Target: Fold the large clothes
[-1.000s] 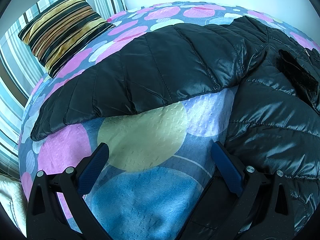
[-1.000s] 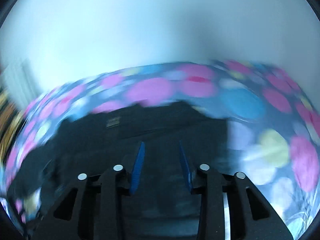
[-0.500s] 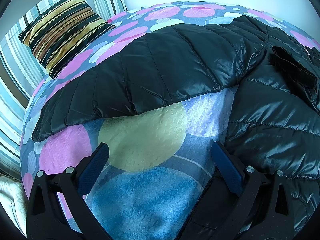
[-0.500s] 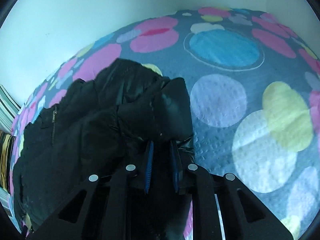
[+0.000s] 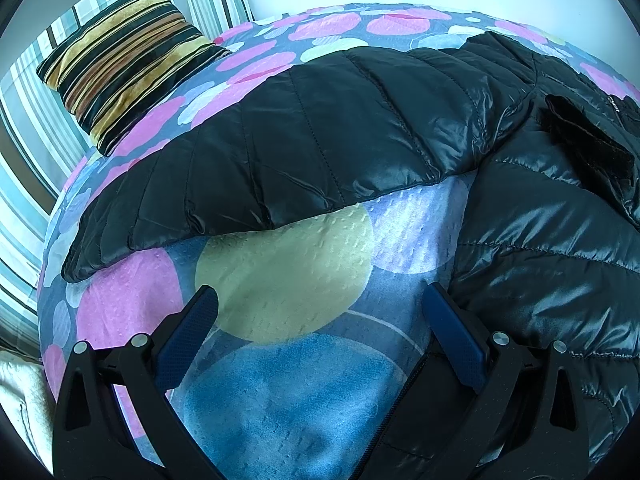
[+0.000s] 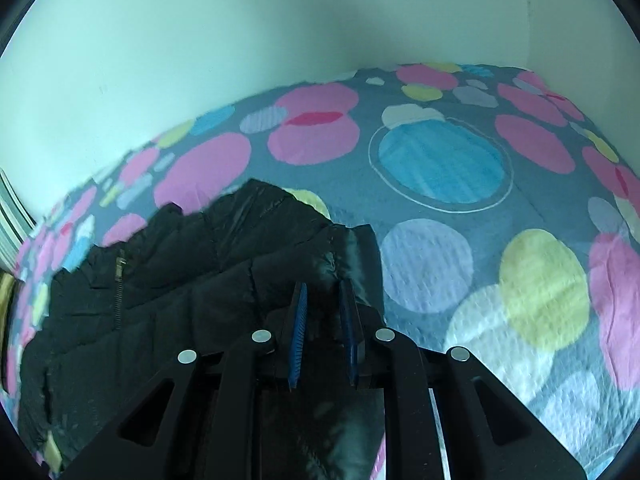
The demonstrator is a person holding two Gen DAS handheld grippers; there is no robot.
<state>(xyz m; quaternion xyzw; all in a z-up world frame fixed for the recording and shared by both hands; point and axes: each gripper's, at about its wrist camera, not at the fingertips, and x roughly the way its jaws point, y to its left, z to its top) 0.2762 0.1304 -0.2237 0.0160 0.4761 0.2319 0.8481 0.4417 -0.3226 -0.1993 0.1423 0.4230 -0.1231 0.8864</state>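
Observation:
A black quilted puffer jacket [image 5: 540,240] lies on a bed with a spotted cover [image 5: 280,264]. One sleeve [image 5: 300,152] stretches out to the left across the bed. My left gripper [image 5: 320,304] is open and empty, low over the cover just left of the jacket's body. In the right wrist view the jacket [image 6: 180,300] lies to the left and below, its zip showing. My right gripper [image 6: 323,300] is shut on a fold of the jacket's black fabric, with the jaws nearly together.
A striped cushion [image 5: 124,60] lies at the bed's far left corner, against striped bedding [image 5: 24,140]. A pale wall [image 6: 240,40] runs behind the bed. Bare spotted cover [image 6: 500,240] spreads to the right of the jacket.
My right gripper closed on the jacket's fabric and has swung with it, so the view went from blurred to steady. The left gripper has hardly moved.

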